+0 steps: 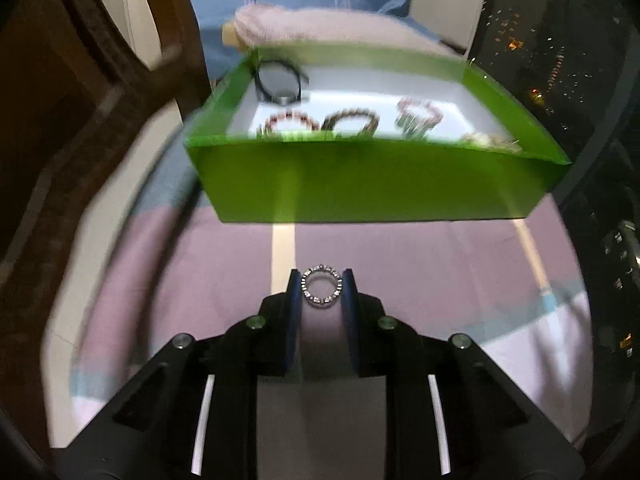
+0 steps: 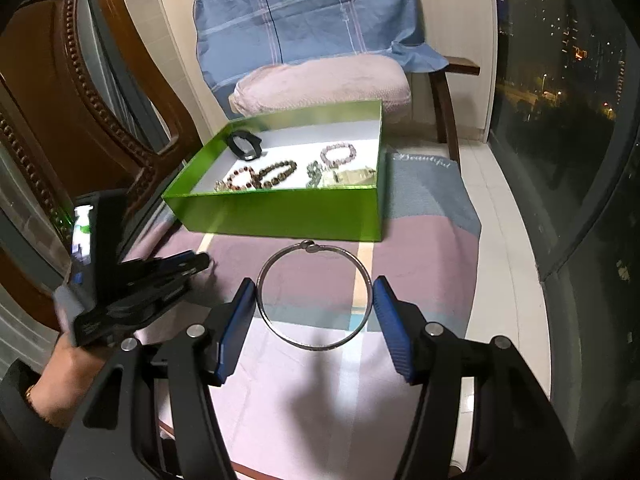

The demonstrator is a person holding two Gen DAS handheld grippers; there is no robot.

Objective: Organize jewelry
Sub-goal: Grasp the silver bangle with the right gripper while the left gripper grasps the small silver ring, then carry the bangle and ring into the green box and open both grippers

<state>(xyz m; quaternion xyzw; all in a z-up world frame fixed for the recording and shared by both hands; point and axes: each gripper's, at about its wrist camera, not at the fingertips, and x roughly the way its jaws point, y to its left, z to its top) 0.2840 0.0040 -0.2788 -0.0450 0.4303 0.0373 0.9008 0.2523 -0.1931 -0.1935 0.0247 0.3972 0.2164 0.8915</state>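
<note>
The green box (image 2: pixel 280 210) sits on a pink & blue cloth (image 2: pixel 420 240) w/ its top off. Inside it are a black band (image 2: pixel 245 145) at the far left corner and bead bracelets (image 2: pixel 276 174) near the front wall. The left gripper (image 1: pixel 321 292) is in front of the box, its two blue pads squeezed on a small sparkly ring (image 1: pixel 321 291). The right gripper (image 2: pixel 314 312) is also in front of the box, pads spread wide apart, one on each side of a big silver bangle (image 2: pixel 314 296). The bangle lies flat on the cloth, just near the box's front wall. Can't tell if the pads touch it.
</note>
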